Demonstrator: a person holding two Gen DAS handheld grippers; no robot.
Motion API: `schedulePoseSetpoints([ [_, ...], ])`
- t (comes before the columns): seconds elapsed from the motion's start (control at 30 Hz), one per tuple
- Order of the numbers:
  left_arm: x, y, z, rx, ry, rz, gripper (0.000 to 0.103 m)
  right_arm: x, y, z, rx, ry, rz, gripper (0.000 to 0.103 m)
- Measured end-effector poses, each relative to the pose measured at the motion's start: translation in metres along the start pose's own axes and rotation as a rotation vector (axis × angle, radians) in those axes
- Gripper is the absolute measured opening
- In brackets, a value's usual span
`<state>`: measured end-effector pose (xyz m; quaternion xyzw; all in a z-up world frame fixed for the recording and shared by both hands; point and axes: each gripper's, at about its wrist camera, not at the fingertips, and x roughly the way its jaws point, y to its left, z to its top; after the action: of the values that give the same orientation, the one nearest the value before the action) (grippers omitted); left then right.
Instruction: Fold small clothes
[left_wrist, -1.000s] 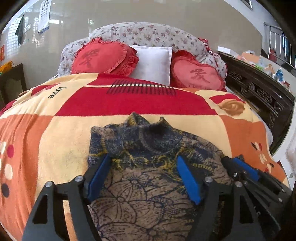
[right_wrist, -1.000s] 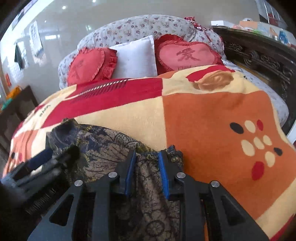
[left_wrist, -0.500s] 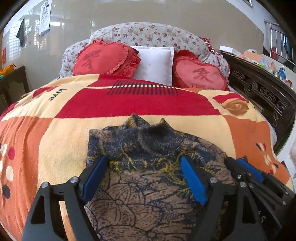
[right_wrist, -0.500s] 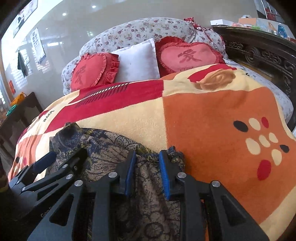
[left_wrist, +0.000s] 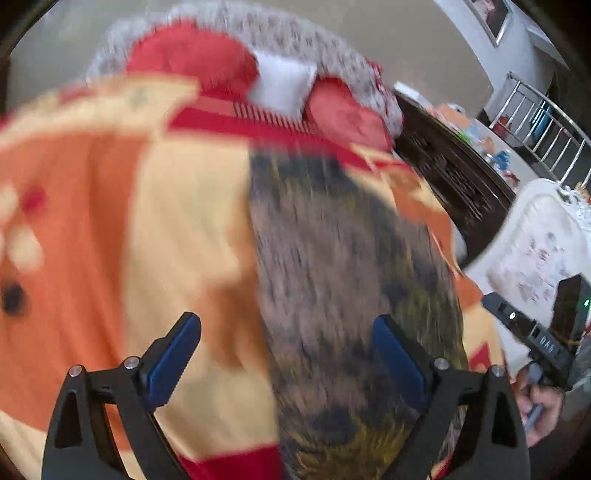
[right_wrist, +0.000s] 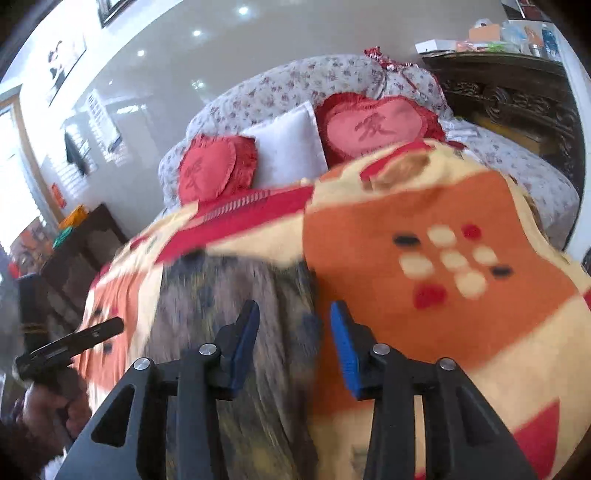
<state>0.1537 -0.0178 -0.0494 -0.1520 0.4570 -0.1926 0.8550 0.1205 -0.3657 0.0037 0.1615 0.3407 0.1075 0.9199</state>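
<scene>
You are opening both grippers and pulling them back: the left gripper (left_wrist: 284, 358) is spreading its fingers wide, the right gripper (right_wrist: 293, 343) about half, and both are now holding nothing. The dark floral knitted sweater (left_wrist: 351, 277) is lying released on the orange patchwork bed blanket (left_wrist: 92, 221), toward one o'clock, so this fold seems finished.

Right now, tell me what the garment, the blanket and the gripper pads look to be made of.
Garment: soft fabric, probably knit, matte, limp on the bed; blur hides the weave.
Blanket: seemingly plush fleece, matte, with printed colour blocks and dots.
Pads: blue, ridged, likely rubber or plastic, on black plastic-looking fingers.
</scene>
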Motion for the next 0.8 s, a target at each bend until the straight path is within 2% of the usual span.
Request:
schedulePoseSetpoints([
  [0.07,0.015,-0.001,-0.006,-0.03,0.038,-0.055,0.093,-0.006,-0.006,-0.02,0.003,0.016,0.022,0.032],
  [0.17,0.023,-0.011,-0.001,-0.016,0.003,-0.087,0.093,-0.012,-0.014,-0.045,0.006,0.014,0.053,0.032],
  [0.27,0.029,-0.001,0.016,-0.115,-0.007,-0.142,0.094,-0.01,-0.015,-0.051,0.014,0.022,0.082,0.033],
  [0.37,0.035,0.02,0.025,-0.276,0.005,-0.236,0.096,0.001,-0.019,-0.048,0.04,0.032,0.121,0.05],
  [0.4,0.036,0.023,0.026,-0.293,0.009,-0.252,0.096,0.006,-0.02,-0.047,0.055,0.041,0.137,0.054],
  [0.5,0.035,0.023,0.027,-0.277,0.035,-0.264,0.093,0.027,-0.03,-0.042,0.138,0.069,0.219,0.055],
  [0.53,0.035,0.023,0.026,-0.266,0.041,-0.239,0.076,0.035,-0.031,-0.041,0.16,0.086,0.26,0.055],
  [0.57,0.035,0.023,0.025,-0.267,0.048,-0.212,0.054,0.041,-0.031,-0.04,0.174,0.104,0.298,0.055],
  [0.6,0.035,0.029,0.023,-0.296,0.047,-0.19,0.049,0.05,-0.031,-0.04,0.189,0.126,0.354,0.055],
  [0.67,0.032,0.036,0.015,-0.342,0.033,-0.203,0.033,0.065,-0.03,-0.043,0.207,0.174,0.455,0.055],
  [0.7,0.031,0.035,0.013,-0.355,0.027,-0.194,0.032,0.072,-0.028,-0.046,0.197,0.197,0.471,0.055],
  [0.8,0.022,0.026,0.011,-0.339,0.001,-0.155,0.025,0.07,-0.029,-0.048,0.198,0.179,0.481,0.052],
])
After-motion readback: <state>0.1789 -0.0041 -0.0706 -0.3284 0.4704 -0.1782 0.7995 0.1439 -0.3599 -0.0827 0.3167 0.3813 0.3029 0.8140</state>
